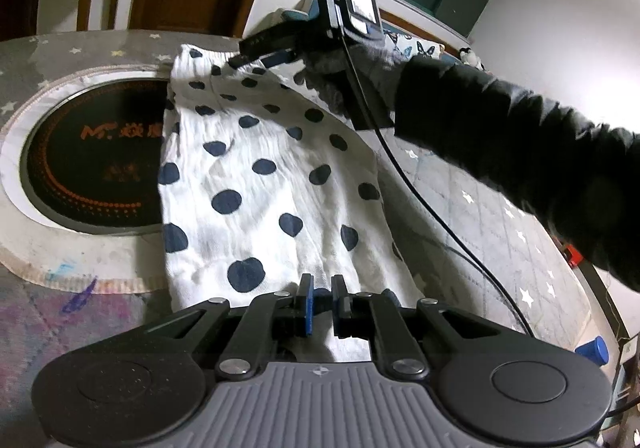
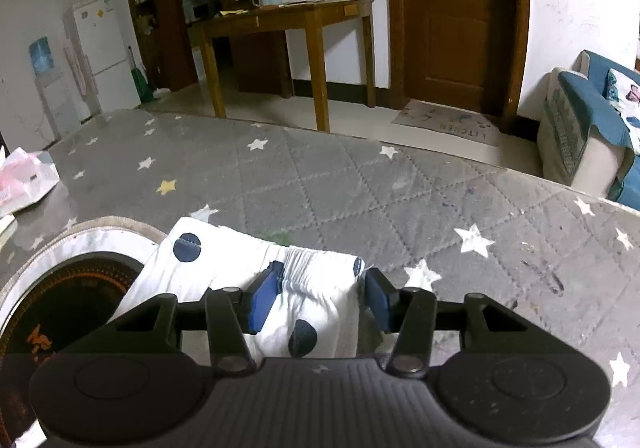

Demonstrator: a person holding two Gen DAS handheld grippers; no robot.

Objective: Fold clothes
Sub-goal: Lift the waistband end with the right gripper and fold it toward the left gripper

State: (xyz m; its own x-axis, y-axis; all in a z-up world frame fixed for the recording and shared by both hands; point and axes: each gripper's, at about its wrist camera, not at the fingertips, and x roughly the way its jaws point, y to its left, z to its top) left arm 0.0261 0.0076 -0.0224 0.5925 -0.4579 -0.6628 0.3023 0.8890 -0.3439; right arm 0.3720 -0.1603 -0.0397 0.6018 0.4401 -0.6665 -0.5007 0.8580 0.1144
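White cotton garment with navy polka dots (image 1: 256,175), flat on grey star-quilted table cover (image 2: 360,183): our left gripper (image 1: 323,300) seemingly pinches the hem; our right gripper (image 2: 320,296) straddles the waistband, jaws apart (poised to fold).

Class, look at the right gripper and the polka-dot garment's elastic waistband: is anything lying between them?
Nothing visible. The right gripper stands open with the polka-dot garment directly between its blue pads; the waistband lies bare on the grey star-patterned cover.

white walls, wooden door (image 2: 456,15), wooden table (image 2: 288,27)
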